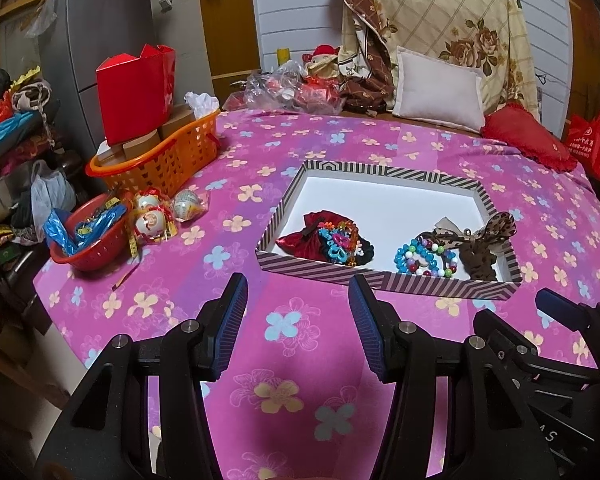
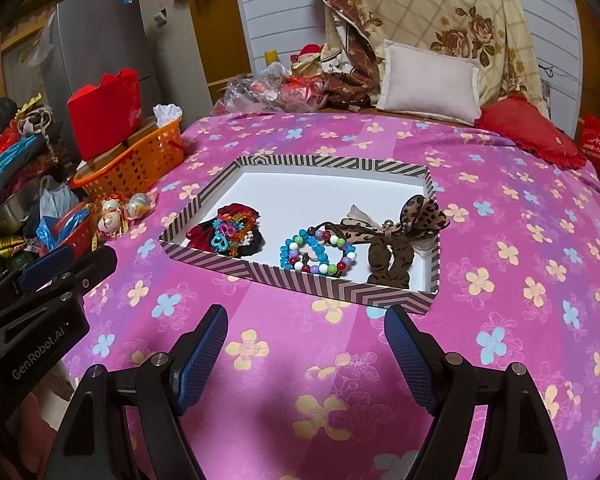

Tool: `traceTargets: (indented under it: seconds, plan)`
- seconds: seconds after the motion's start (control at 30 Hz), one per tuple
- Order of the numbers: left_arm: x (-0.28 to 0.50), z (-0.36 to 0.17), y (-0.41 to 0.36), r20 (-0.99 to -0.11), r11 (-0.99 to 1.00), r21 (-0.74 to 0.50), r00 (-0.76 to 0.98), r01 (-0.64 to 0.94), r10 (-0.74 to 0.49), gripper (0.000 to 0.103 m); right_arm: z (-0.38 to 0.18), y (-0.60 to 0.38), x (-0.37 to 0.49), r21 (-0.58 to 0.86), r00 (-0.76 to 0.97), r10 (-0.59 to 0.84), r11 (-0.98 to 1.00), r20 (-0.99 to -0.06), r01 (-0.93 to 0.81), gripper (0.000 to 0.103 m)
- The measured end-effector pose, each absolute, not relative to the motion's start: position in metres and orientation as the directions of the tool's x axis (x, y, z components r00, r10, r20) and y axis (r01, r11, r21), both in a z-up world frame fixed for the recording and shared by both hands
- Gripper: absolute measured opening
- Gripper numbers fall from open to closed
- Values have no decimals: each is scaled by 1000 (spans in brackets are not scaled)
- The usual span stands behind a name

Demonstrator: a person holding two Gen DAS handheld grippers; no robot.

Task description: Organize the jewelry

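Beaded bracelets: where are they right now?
In both wrist views the beaded bracelets lie inside the striped tray, near its front wall, between the red pouch and the brown leopard-bow scrunchie.

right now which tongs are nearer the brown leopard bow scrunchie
Right. The right tongs hover just short of the box, the scrunchie ahead and slightly right; the left tongs sit further left, opposite the red pouch.

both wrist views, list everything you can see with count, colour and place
striped box: one, brown-and-cream rim, white inside, on the pink cover
beaded bracelets: small heap, blue, white and mixed colours, box middle
leopard scrunchie: one, brown, box right
dark red pouch: one, under colourful plastic pieces, box left
orange basket: one, holding a red box, far left
red bowl: one, left edge
white cushion: one, at the back
left tongs: open, empty
right tongs: open, empty
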State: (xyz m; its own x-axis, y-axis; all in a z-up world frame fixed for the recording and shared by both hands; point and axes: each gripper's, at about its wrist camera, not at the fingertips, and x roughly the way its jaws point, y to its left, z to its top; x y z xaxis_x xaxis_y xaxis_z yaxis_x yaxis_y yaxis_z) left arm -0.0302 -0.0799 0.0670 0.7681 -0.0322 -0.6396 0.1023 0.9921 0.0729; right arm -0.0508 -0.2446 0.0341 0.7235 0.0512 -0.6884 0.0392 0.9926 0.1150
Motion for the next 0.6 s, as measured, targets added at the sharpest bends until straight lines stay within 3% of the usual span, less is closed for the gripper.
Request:
traceTargets:
  seconds: [0.6]
  plan:
    - [-14,49,-79,-660,993,79,751,86,-13,54,19,-255,-35,115,697,49,992,-716,49,79]
